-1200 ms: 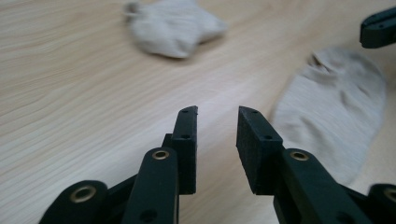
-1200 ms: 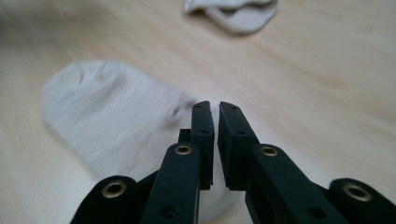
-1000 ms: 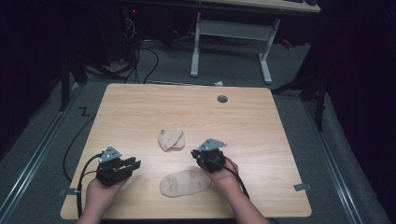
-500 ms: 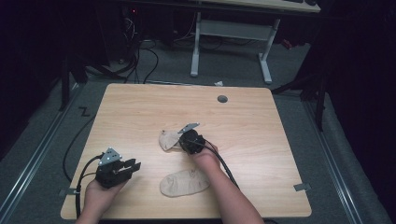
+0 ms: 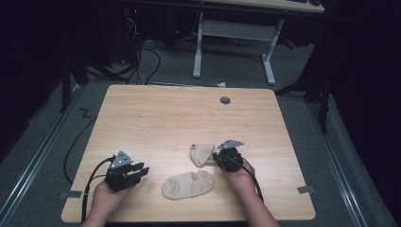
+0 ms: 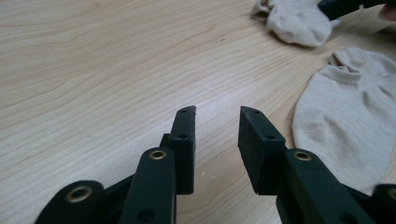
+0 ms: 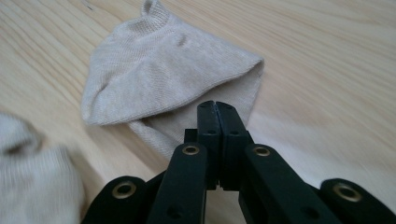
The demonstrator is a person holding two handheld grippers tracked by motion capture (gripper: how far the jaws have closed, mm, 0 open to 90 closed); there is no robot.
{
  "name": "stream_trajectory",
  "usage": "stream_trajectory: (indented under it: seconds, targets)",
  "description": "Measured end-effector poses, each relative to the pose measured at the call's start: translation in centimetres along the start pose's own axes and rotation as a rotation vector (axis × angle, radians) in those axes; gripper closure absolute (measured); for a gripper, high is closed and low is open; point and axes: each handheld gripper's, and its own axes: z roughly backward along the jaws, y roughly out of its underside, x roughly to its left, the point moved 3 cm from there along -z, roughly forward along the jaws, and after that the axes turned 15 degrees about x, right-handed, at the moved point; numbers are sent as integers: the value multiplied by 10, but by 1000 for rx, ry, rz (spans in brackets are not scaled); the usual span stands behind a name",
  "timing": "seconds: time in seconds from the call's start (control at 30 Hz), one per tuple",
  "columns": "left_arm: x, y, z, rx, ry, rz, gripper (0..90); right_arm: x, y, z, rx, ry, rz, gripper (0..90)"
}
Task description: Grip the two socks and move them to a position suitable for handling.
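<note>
Two beige ankle socks lie on the wooden table (image 5: 156, 118). The folded sock (image 5: 201, 153) (image 7: 163, 70) (image 6: 296, 21) sits right of centre, and my right gripper (image 5: 216, 159) (image 7: 217, 105) is shut on its near edge, jaws pressed together over the fabric. The flat sock (image 5: 187, 184) (image 6: 345, 116) (image 7: 32, 182) lies spread out nearer the front edge, between the two hands. My left gripper (image 5: 141, 169) (image 6: 217, 114) rests low at the front left, left of the flat sock, open with only bare wood between its jaws.
A round cable hole (image 5: 225, 100) sits near the table's far edge. Bits of tape (image 5: 306, 189) mark the front corners. A white desk frame (image 5: 198, 42) and floor cables (image 5: 142, 56) lie beyond the table.
My right gripper reached left and away to the folded sock, shut on it, then pulled back to the right, dragging the sock along. The left gripper stayed put.
</note>
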Motion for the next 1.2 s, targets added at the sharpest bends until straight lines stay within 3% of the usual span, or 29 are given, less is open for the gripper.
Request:
stream_trajectory:
  seconds: [0.07,0.13,0.3,0.47,0.57,0.6,0.63,0.7,0.8,0.83,0.87,0.9,1.0,1.03,1.1,1.17,1.2]
  targets:
    - [-1,0,-1,1,0,-3,671,-3,6,3,-6,5,-5,882]
    - [-3,-2,-2,2,3,-7,670,-10,19,15,-50,13,-25,883]
    - [-5,-2,-2,2,9,-11,669,-10,29,20,-61,4,-35,885]
    - [-6,-2,-1,0,9,-11,669,4,28,15,-39,-6,18,886]
    - [-4,-2,-1,1,7,-10,669,24,20,10,-37,-39,70,884]
    - [-4,-2,-1,1,7,-10,669,24,20,10,-37,-39,70,884]
    - [-4,-2,-1,2,6,-12,669,37,14,6,-34,-60,105,883]
    - [-4,-1,-1,2,4,-15,669,46,8,5,-40,-57,136,883]
    - [-3,-1,0,3,3,-17,670,44,0,11,-65,-25,127,884]
    - [-2,-1,-1,6,3,-16,670,33,-11,14,-90,37,103,885]
    - [-2,-1,-1,6,3,-16,670,33,-11,14,-90,37,103,885]
    - [-2,-1,-2,8,6,-16,670,22,-22,11,-96,75,70,884]
    - [-3,0,-1,8,5,-20,670,14,-31,-5,-50,85,58,883]
    - [-3,1,-1,7,4,-22,670,13,-31,-11,-24,89,63,883]
    - [-2,1,0,7,4,-22,670,13,-25,-15,-35,83,50,880]
    - [-1,2,1,4,7,-16,670,13,-20,-13,-34,81,38,876]
    - [0,3,2,5,5,-13,671,14,-9,-6,-26,90,31,857]
